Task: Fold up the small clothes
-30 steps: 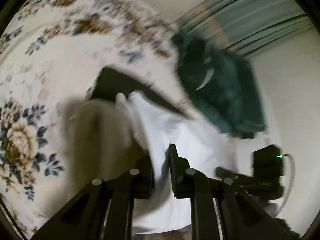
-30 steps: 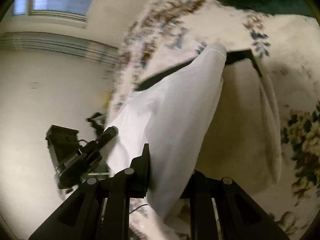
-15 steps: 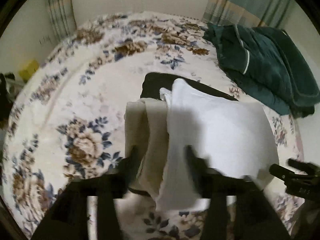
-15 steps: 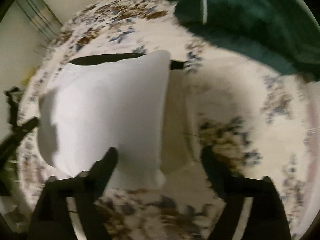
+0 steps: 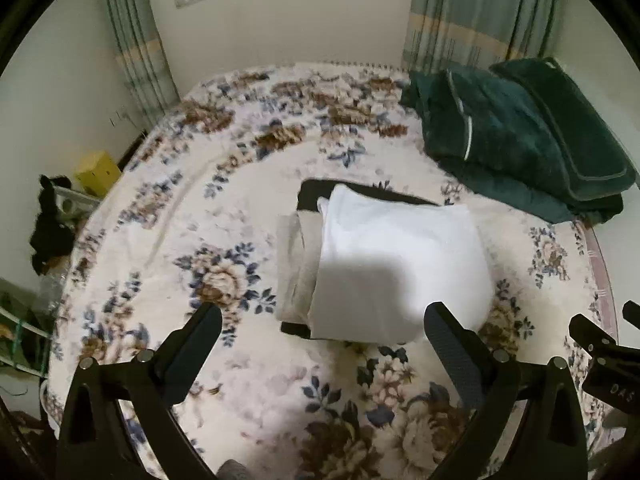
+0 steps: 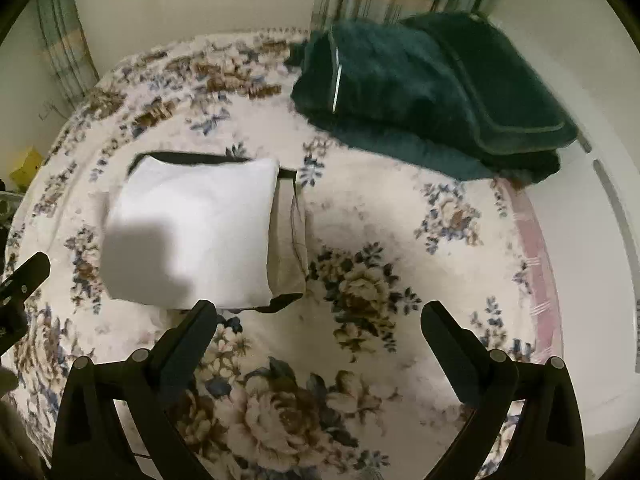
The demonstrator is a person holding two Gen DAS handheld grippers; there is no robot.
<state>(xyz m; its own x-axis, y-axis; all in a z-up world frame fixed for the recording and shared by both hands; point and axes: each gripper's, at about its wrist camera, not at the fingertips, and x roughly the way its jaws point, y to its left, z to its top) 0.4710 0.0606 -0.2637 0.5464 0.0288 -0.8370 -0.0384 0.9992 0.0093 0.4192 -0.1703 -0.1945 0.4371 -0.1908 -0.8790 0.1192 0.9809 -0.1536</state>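
A folded white garment lies on top of a folded beige garment and a black one, stacked on the floral bedspread. The stack also shows in the right wrist view, white over beige. My left gripper is open and empty, just in front of the stack's near edge. My right gripper is open and empty, in front and to the right of the stack.
A folded dark green blanket lies at the bed's far right, also in the right wrist view. Curtains and a wall stand behind. A yellow box and clutter sit off the bed's left edge. The right gripper's body shows at right.
Both grippers let go of the white garment, which now lies flat on the stack. Both opened wide and drew back towards me, away from the clothes.
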